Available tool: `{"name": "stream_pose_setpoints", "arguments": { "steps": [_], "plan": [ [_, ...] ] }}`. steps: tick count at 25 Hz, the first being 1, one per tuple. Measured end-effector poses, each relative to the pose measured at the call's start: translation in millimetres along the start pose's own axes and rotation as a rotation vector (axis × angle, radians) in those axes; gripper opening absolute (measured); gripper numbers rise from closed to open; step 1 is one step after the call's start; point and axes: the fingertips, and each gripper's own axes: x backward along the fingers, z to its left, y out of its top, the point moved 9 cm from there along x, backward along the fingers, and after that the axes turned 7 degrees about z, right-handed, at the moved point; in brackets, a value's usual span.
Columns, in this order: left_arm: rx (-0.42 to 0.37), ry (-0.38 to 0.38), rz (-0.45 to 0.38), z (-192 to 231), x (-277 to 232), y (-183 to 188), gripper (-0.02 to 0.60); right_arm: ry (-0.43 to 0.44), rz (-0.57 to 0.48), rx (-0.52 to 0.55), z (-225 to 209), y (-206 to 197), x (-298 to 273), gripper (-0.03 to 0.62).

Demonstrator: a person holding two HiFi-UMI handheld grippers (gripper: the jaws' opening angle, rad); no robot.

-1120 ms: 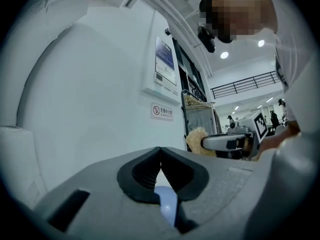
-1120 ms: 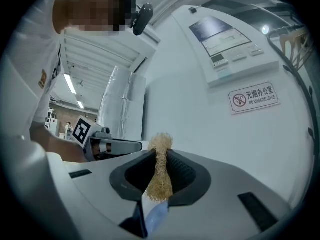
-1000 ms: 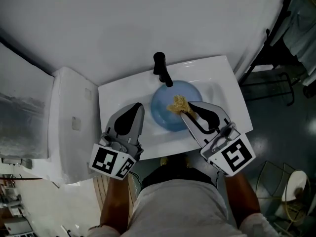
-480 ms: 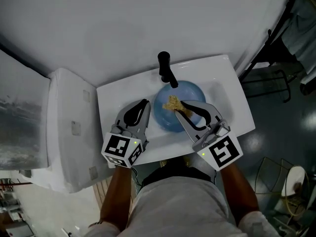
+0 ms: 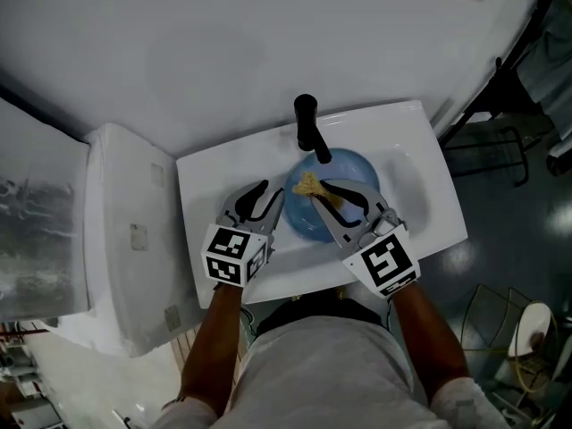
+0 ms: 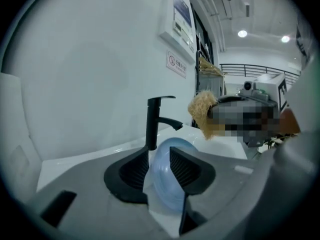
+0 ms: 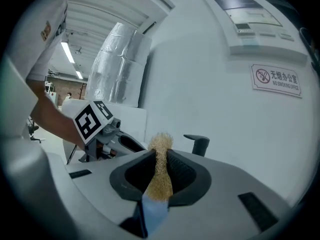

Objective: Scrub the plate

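A light blue plate (image 5: 353, 170) lies in the white sink (image 5: 214, 177) under the black faucet (image 5: 308, 123). My left gripper (image 5: 268, 197) is at the plate's left edge. Its jaws are opening, with the plate's rim (image 6: 167, 179) between them and the pads not pressing on it. My right gripper (image 5: 323, 191) is shut on a tan fibrous scrubber (image 5: 307, 185), held over the plate's upper left part. In the right gripper view the scrubber (image 7: 160, 169) is pinched between the ribbed pads, with a strip of the blue plate (image 7: 152, 214) below it.
The faucet (image 6: 152, 121) stands just behind the plate. A white toilet (image 5: 130, 231) is to the left of the sink. A wall with a no-smoking sign (image 7: 276, 79) rises behind the sink. A dark metal stand (image 5: 500, 141) is on the floor at right.
Both grippers have moved forward toward the faucet. The left gripper, shut beside the plate earlier, now has its jaws parted around the plate's left rim. The scrubber stays gripped.
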Motion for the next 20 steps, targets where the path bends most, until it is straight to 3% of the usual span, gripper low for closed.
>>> {"name": "stream_pose_setpoints", "arguments": {
  "steps": [11,20],
  "plan": [
    [0.022,-0.043,0.220,7.4,-52.2,-33.5,0.186,-0.005,0.155,0.023,-2.3,-35.2,-47.8,0.063],
    [0.045,-0.036,0.360,10.9,-80.3,-58.6,0.184,-0.005,0.255,0.059,-9.6,-63.1,-79.2,0.063]
  ]
}}
